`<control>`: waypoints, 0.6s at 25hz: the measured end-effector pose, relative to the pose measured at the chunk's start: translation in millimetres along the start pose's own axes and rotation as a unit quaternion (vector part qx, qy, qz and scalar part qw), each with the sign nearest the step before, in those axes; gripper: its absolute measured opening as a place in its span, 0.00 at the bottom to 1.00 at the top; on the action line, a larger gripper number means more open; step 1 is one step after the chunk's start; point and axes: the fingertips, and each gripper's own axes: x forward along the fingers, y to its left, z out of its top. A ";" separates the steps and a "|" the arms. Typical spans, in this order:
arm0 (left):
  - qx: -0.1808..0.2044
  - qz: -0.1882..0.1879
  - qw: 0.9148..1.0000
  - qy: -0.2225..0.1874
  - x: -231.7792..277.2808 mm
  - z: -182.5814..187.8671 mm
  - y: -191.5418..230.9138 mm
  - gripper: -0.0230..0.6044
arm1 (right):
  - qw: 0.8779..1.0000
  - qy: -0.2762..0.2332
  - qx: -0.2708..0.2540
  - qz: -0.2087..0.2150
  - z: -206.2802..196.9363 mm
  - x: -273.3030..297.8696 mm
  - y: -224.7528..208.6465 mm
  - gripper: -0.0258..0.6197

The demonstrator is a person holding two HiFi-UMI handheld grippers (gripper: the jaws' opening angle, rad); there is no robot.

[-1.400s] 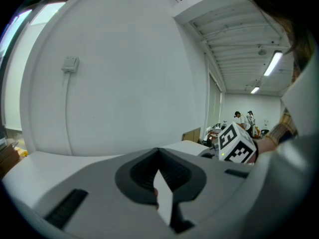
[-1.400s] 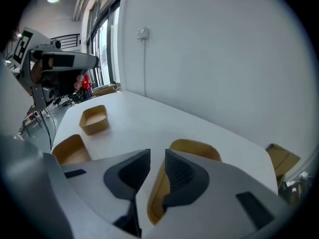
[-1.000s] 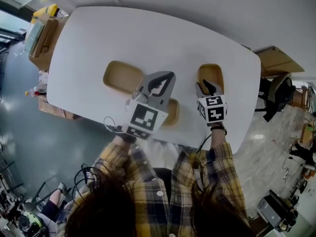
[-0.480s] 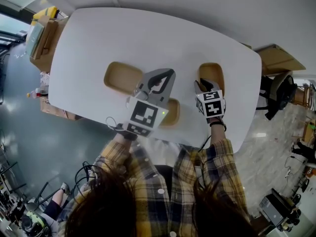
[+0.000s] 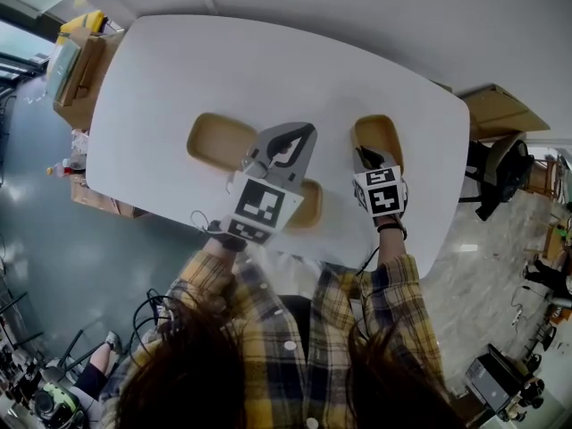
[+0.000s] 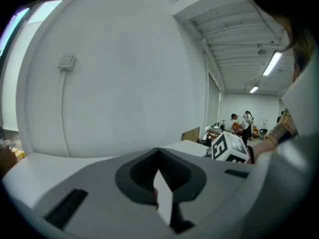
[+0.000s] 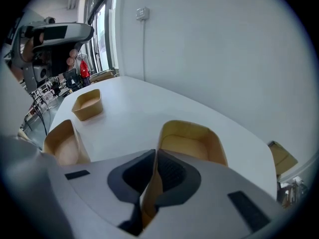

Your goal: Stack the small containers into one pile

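Tan paper container [image 7: 192, 143], near rim pinched in the right gripper [image 7: 155, 156], fingers just closed; left gripper [image 6: 158, 156] fingers shut, empty. Lift level, without crushing the thin wall.

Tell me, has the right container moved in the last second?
No. The right container sits as far from the table's right edge as before; the right gripper has just been closing on its rim.
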 end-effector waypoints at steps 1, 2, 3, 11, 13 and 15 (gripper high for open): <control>0.000 0.001 1.000 -0.001 -0.4 1.3 0.1 0.06 | 1.000 -0.002 0.001 0.000 0.7 -1.5 -0.3 0.08; 0.000 0.002 1.000 -0.002 -0.7 2.3 0.1 0.06 | 1.000 -0.005 0.002 0.000 1.6 -3.1 -0.7 0.08; 0.001 0.003 1.000 -0.003 -1.1 3.2 0.1 0.06 | 1.000 -0.008 0.002 0.000 3.1 -4.8 -0.8 0.08; -0.008 0.013 1.000 -0.014 -7.5 10.8 0.4 0.06 | 0.999 -0.037 -0.012 -0.002 21.3 -26.8 0.2 0.07; -0.008 0.017 1.000 -0.018 -10.7 14.1 0.2 0.06 | 0.999 -0.045 -0.022 -0.002 26.5 -35.1 2.0 0.07; -0.008 0.022 0.999 -0.022 -14.7 16.8 0.5 0.06 | 0.998 -0.054 -0.032 0.000 32.4 -43.5 5.3 0.07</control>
